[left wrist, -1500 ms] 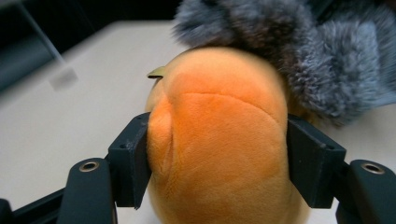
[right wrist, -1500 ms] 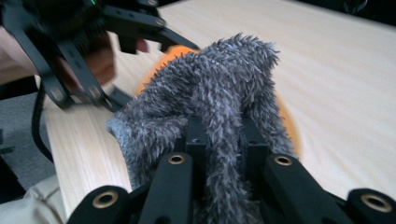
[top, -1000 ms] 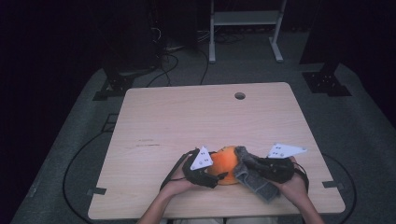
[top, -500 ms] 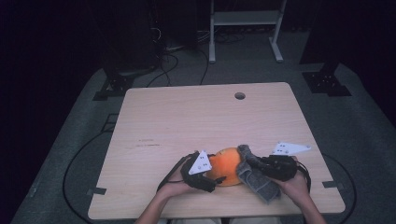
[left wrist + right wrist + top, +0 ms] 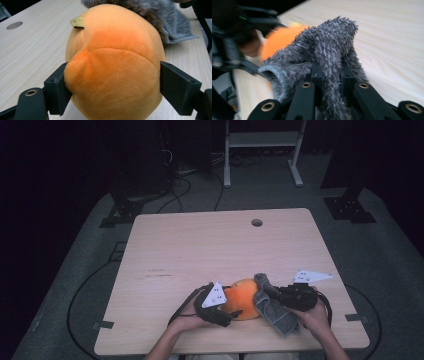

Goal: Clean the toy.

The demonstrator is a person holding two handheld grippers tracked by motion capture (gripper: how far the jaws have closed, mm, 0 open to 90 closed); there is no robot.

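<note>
Orange plush toy (image 5: 243, 298) sits near the table (image 5: 200, 250) front edge. Left gripper (image 5: 112, 85) clamps its sides, jaws just eased wider (soft, squashy, light). Right gripper (image 5: 329, 72) pinches the grey cloth (image 5: 329, 50), draped against the toy's right. Grip the toy's middle.

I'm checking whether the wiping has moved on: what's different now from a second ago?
Little. The left gripper has just been opening its jaws slightly, with the orange plush between them and both pads still against its sides. The right gripper stays shut on the grey cloth, which lies against the plush as before. Plush and both hands keep their place on the table.
</note>
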